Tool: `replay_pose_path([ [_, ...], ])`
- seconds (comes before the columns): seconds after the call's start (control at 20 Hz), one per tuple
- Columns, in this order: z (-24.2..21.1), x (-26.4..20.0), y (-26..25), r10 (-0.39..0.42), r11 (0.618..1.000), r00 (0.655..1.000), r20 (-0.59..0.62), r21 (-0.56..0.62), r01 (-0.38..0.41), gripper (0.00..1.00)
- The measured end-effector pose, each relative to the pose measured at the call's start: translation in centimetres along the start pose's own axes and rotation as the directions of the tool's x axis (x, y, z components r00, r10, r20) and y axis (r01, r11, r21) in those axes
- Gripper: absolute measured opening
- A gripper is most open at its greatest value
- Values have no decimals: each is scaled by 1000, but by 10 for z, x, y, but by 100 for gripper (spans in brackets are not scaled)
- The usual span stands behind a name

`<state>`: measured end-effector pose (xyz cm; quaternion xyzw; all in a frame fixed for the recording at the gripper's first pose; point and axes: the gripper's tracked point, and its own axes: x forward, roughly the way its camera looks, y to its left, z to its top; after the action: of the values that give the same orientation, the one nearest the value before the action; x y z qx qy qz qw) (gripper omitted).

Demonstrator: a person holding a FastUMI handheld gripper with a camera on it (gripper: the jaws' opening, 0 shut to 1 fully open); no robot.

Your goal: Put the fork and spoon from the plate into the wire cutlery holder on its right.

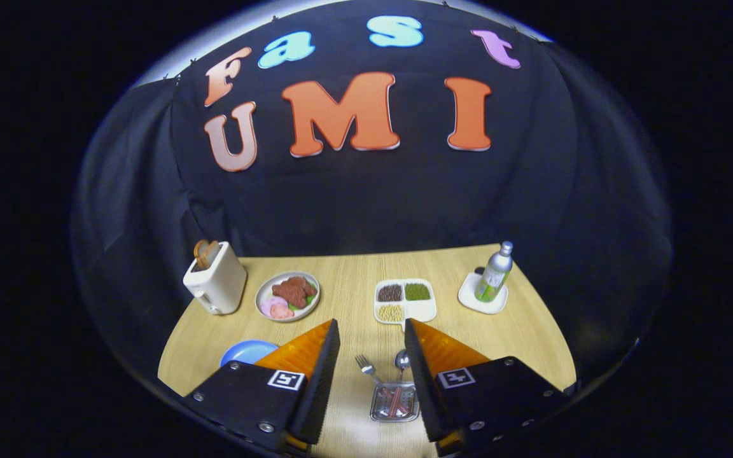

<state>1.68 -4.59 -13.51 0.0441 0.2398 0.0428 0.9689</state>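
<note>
The gripper (371, 356) hangs above the wooden surface (354, 286) with its two fingers spread wide apart and nothing between them but open air. Looking down through that gap, I can see the wire cutlery holder (394, 402) standing on the surface between the fingers, close to the right one. The fork (366, 367) and the spoon (401, 361) are already upright in it, tines and bowl sticking up above the rim, the fork leaning a little toward the left finger. A blue plate (249, 351) lies off to the left, partly hidden behind the left finger, and what shows of it looks bare. By how things lie, the job looks done or close to it.

Both pieces look like thin metal: light, stiff and smooth, so likely slippery under a pinch. If either needed resetting, I would take it across the narrow neck just below the head, squeezing on the flat faces so it cannot roll. The holder itself looks light and open-meshed, so a sideways nudge could tip it.

Farther back stand a toaster (216, 277) with bread in its slot, a plate of food (287, 296), a divided dish of beans (405, 300) and a bottle (495, 272) on a white coaster (482, 299), all well apart from the gripper.
</note>
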Motion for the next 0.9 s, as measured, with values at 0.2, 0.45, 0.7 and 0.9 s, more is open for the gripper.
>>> replay_pose_path([
  [0.2, 52, -18, 14, 0, 999, 984, 176, -36, 6, 84],
  [0.45, 94, -33, 39, 36, 997, 950, 310, -81, -12, 93],
  [0.7, 118, -41, 57, 62, 996, 925, 376, -80, -34, 94],
  [0.9, 126, -43, 64, 74, 995, 917, 393, -88, -43, 94],
])
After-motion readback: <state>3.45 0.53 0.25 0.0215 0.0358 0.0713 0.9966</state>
